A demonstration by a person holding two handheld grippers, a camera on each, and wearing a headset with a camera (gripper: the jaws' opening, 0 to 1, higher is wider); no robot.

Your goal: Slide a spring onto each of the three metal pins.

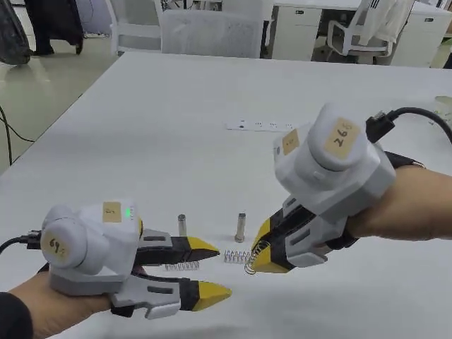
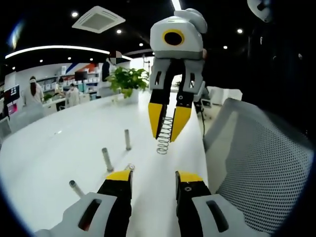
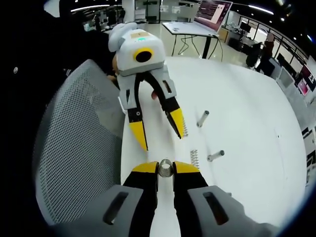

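Two short metal pins (image 1: 182, 224) (image 1: 241, 227) stand upright on the white table (image 1: 176, 127). My right gripper (image 1: 263, 260) is shut on a spring (image 1: 253, 258), which hangs tilted from its yellow tips just right of the second pin. In the right gripper view that spring (image 3: 166, 168) sits end-on between the jaws. Two loose springs (image 1: 182, 266) (image 1: 236, 256) lie flat in front of the pins. My left gripper (image 1: 217, 269) is open and holds nothing, with its tips over the nearer loose spring. The left gripper view has three pins (image 2: 127, 139) (image 2: 107, 159) (image 2: 75, 187) in a row.
A white power strip (image 1: 258, 126) lies farther back on the table. A grey mesh chair (image 2: 256, 163) stands at the table's near edge. White chairs and desks stand beyond the far edge.
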